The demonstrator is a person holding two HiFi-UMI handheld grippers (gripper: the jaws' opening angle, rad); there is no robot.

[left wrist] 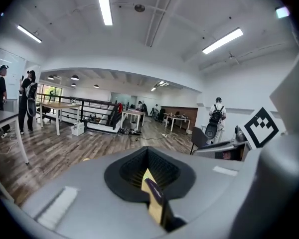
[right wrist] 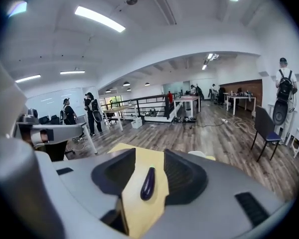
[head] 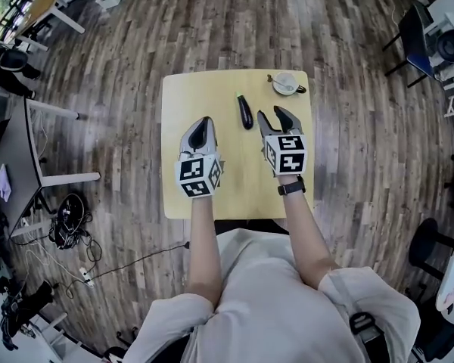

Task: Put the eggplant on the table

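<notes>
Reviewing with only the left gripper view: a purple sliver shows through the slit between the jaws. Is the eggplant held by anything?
Observer: No. The head view shows the eggplant lying loose on the table, toward its far side.
Operator: And the right hand-held gripper?
Observer: The right hand-held gripper is just right of the eggplant in the head view, jaws apart, nothing between them.
Operator: Anything else on the table?
Observer: One round pale dish at the far right corner.
</notes>
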